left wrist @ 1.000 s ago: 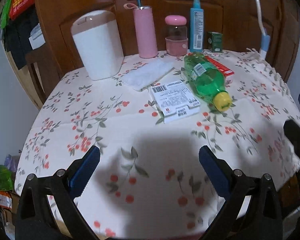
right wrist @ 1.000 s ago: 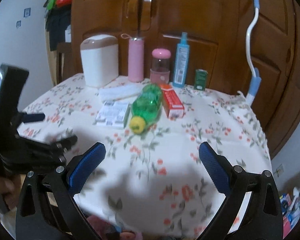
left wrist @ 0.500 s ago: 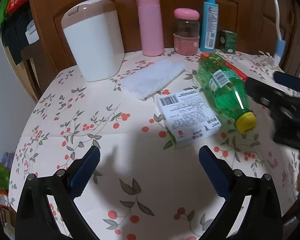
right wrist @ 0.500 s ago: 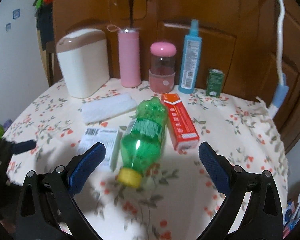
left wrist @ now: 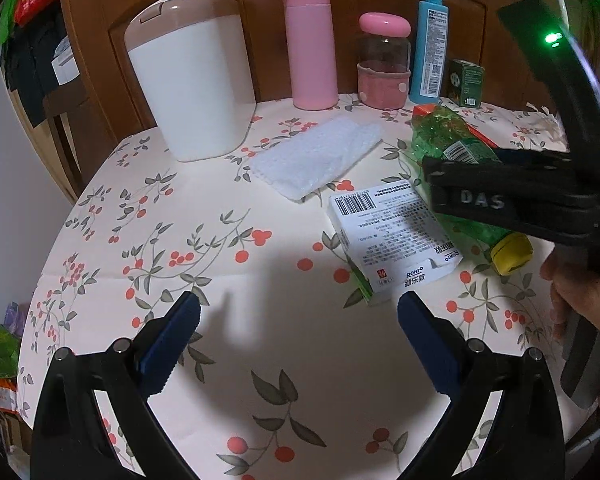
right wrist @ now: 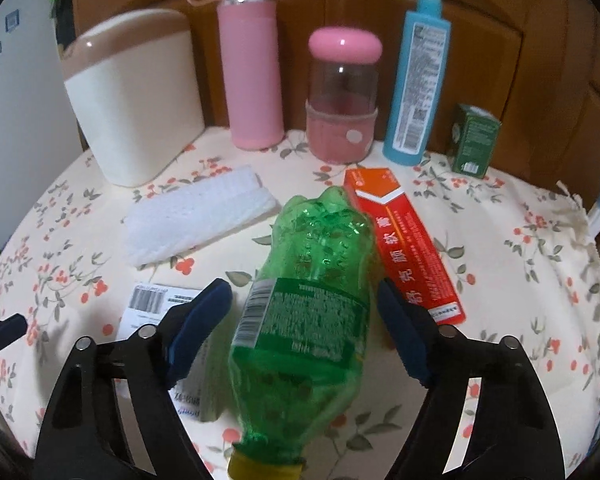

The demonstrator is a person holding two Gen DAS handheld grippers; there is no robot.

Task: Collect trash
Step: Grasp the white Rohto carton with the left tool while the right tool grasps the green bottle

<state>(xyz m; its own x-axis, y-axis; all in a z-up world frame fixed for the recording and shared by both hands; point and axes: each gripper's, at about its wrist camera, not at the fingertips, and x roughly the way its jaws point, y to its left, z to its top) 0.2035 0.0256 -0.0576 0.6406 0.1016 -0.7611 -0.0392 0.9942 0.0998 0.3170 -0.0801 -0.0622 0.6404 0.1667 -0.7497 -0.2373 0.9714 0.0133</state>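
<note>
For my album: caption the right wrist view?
Open right gripper straddles a green bottle lying on the flowered table.

Floral-clothed table (left wrist: 260, 360): bin (left wrist: 192, 80), white cloth (left wrist: 316, 156), green bottle (right wrist: 312, 308), 2 flat boxes.

The left tongs (left wrist: 298, 334) hang with jaws spread wide and nothing between them, while the right tongs (right wrist: 304, 316), gripped by the right hand (left wrist: 588, 308), gape apart.

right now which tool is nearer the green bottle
Right. The right tool straddles the green bottle, one finger on each side. The left tool is open over bare tablecloth, short of the bottle.
</note>
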